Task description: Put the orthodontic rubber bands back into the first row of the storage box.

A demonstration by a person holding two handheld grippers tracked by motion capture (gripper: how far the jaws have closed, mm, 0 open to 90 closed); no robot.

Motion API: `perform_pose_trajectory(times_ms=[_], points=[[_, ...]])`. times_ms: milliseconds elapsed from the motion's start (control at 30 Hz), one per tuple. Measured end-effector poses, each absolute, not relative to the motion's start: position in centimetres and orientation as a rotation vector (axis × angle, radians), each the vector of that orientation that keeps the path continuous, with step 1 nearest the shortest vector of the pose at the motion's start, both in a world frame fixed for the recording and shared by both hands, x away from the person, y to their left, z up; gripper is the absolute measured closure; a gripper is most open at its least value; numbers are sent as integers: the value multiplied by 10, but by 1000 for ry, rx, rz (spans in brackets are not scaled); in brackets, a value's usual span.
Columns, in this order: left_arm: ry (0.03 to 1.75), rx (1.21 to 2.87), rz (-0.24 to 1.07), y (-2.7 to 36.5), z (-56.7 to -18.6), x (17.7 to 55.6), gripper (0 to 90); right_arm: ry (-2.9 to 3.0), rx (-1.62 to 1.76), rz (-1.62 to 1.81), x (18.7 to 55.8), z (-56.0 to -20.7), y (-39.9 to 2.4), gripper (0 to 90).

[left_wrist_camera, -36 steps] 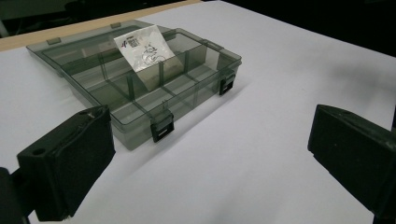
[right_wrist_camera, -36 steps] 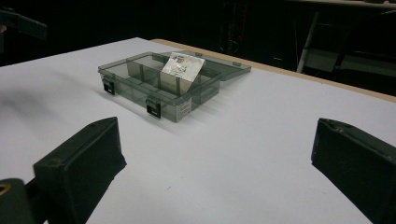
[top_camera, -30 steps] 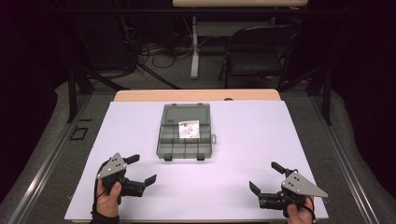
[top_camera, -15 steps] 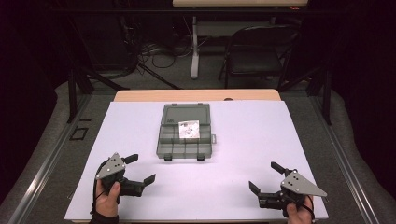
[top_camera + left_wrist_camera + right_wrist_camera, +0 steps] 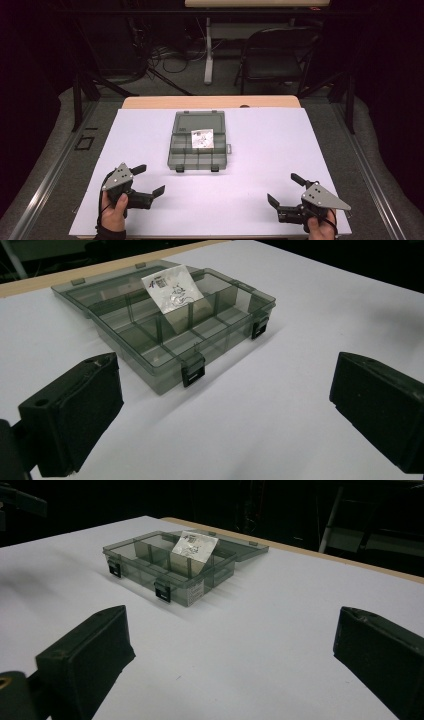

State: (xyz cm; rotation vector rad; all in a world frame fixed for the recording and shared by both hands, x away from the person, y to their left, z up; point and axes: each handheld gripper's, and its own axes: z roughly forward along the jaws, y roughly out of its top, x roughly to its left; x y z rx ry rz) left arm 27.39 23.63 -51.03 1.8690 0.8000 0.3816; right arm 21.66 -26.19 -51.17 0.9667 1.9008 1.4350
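A grey see-through compartment box (image 5: 199, 142) lies open in the middle of the white table, its lid folded back flat. A small clear bag with a printed label (image 5: 202, 138) leans in one of its compartments (image 5: 169, 284) (image 5: 193, 546). My left gripper (image 5: 149, 180) rests near the front left of the table, open, nothing between its jaws, pointing toward the box (image 5: 170, 325). At the front right my right gripper (image 5: 285, 189) is open and empty too, with the box (image 5: 175, 567) well ahead of it.
The white sheet (image 5: 260, 150) covers the table, with a wooden strip (image 5: 210, 102) along the far edge. Beyond the table stand a dark folding chair (image 5: 272, 60), a table leg and cables on the floor. Metal rails run along both sides.
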Motion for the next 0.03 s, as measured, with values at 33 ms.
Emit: perform_pose_trajectory(times_ms=[33], points=[[805,1871,393,237,-511,275,6,1900,967,1434,217,-512,-262,13]])
